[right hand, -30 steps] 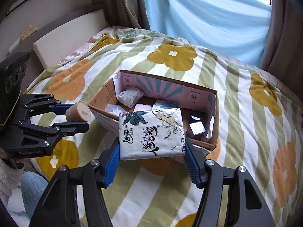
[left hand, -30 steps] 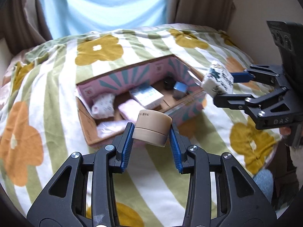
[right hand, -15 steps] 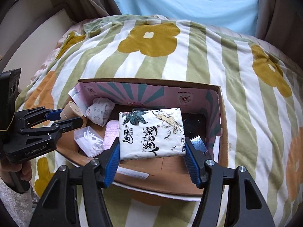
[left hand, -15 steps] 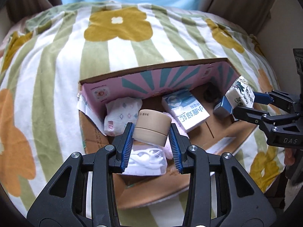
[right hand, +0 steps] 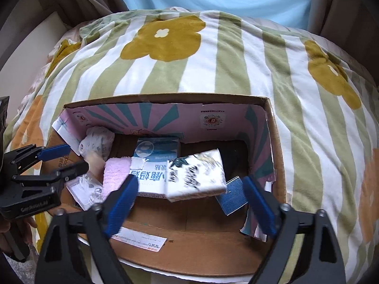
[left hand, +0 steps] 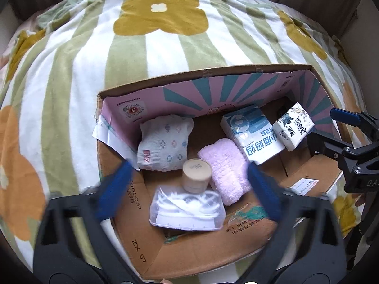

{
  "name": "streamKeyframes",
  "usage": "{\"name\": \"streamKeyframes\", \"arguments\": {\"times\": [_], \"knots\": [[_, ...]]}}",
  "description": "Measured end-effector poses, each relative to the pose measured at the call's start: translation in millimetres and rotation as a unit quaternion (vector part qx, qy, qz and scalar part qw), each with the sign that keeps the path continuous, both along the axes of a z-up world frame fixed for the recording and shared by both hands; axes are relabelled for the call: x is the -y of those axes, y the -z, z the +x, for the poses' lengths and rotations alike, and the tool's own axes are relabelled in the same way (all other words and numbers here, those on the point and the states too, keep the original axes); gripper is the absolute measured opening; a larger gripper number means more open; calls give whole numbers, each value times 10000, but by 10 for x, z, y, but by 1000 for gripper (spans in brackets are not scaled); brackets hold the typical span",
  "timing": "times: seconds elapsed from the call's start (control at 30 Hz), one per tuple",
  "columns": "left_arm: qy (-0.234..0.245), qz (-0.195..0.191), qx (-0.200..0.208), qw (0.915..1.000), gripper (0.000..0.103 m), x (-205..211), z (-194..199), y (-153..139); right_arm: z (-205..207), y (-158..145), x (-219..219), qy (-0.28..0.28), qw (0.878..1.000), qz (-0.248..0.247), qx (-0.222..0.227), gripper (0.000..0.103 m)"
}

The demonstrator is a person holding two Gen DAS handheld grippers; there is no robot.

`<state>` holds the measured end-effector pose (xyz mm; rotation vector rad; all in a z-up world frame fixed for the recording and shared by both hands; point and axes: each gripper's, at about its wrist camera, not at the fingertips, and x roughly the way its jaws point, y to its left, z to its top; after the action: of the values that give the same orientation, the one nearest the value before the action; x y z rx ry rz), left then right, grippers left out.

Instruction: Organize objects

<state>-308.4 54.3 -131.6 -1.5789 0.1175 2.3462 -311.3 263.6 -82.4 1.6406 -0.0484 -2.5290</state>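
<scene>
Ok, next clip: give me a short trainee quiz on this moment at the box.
1. True or false: the left gripper is clamped on the beige round tin.
2. In the left wrist view, which item lies nearest the near wall of the cardboard box? A) clear plastic case B) pink towel C) blue-and-white pack
3. Fill in: the right gripper has its jaws ___, touching nothing, with the printed tissue pack inside the box ahead of them.

Key: 1 false, its jaws are spread wide and the tin sits in the box. 2 A. 3 open.
</scene>
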Motion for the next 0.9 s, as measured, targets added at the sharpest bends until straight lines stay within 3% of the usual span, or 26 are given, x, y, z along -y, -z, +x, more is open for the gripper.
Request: {"name": "streamKeyframes", "arguments": {"times": [0.27,0.4,0.53,0.67,0.73,0.9], "knots": [[-32,43,-218,9997,103,-18,47,-61,53,-33,4,61,9995,271,-144,102],[-58,318,-198,9993,103,13,92,-156,90,-65,41,40,9994,299,-176,102],[-148,269,-344,9989,103,53,210,-298,184,-202,57,106,9986,380,-360,102],[-248,314,-575,9975,103,130,366,-601,334,-470,92,129,9968,481,-633,102],[-274,318,-700,9967,103,166,469,-803,452,-646,85,189,9968,289,-715,102],[-503,355,-1296,9896,103,308,914,-1347,856,-1054,49,531,9926,163,-1082,102]]}}
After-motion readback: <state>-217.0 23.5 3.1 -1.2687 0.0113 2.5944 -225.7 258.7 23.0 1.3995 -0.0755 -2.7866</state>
